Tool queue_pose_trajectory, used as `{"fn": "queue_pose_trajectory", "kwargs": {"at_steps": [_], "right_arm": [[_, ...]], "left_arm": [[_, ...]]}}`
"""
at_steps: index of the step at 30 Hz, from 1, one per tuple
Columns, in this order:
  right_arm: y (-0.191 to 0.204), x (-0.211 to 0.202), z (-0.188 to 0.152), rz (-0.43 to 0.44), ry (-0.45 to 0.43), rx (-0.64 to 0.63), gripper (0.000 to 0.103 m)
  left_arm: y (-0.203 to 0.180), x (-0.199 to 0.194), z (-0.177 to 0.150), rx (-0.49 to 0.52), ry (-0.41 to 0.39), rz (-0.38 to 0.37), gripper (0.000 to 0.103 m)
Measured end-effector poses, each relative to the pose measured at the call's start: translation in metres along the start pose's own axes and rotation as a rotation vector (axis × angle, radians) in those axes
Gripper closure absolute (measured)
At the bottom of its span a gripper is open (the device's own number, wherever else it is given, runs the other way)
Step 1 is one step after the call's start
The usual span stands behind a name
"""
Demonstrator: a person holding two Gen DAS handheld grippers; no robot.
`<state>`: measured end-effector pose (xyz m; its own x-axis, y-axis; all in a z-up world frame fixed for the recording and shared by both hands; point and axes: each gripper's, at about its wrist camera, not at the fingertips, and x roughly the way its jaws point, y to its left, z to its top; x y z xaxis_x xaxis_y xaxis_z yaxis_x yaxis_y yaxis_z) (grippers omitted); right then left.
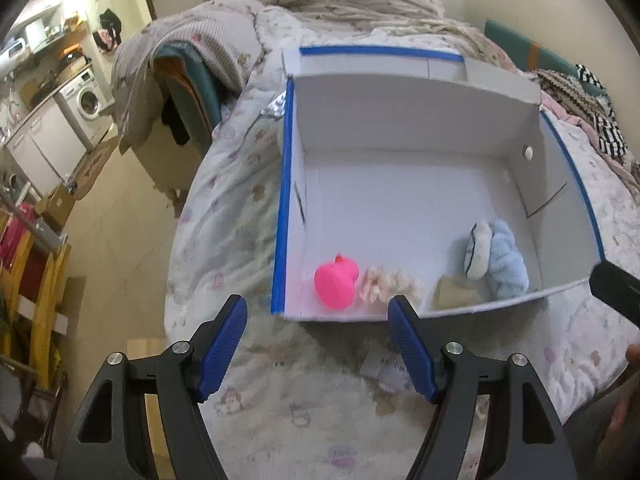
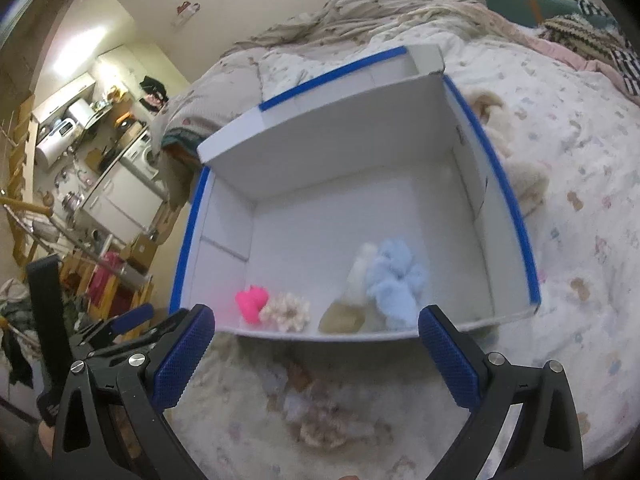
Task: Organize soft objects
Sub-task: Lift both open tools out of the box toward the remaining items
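Observation:
A white cardboard box (image 1: 400,120) (image 2: 328,148) edged with blue tape lies open on the bed. Along its near wall sit a pink toy (image 1: 334,284) (image 2: 250,302), a cream scrunchie (image 1: 390,284) (image 2: 286,312), a beige pad (image 1: 456,292) (image 2: 342,318), a white striped plush (image 1: 478,254) (image 2: 360,276) and a light blue fluffy piece (image 1: 508,264) (image 2: 396,284). My left gripper (image 1: 318,344) hovers open in front of the box, empty. My right gripper (image 2: 316,356) is open too, above a blurred cream and brown soft item (image 2: 320,416) on the quilt.
The patterned quilt (image 1: 224,208) covers the bed, with heaped blankets (image 1: 320,0) behind the box. A small white packet (image 1: 386,368) lies on the quilt near the box. A fluffy beige thing (image 2: 520,176) lies right of the box. A cluttered kitchen corner with a washing machine (image 1: 86,100) is at left.

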<state>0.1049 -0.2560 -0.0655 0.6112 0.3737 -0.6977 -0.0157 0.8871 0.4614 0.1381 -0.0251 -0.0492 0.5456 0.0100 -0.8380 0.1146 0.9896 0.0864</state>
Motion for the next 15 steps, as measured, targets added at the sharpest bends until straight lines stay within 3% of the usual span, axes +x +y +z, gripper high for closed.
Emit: {"fn": "queue_pose_trajectory", "kwargs": {"at_steps": [6, 15], "right_arm": [[0.004, 0.005, -0.022, 0.007, 0.085, -0.005, 0.000], [-0.024, 0.044, -0.047, -0.013, 0.283, 0.142, 0.000]], "left_arm": [[0.003, 0.009, -0.020, -0.030, 0.085, -0.004, 0.033], [0.022, 0.028, -0.035, -0.151, 0.195, -0.027, 0.033]]}}
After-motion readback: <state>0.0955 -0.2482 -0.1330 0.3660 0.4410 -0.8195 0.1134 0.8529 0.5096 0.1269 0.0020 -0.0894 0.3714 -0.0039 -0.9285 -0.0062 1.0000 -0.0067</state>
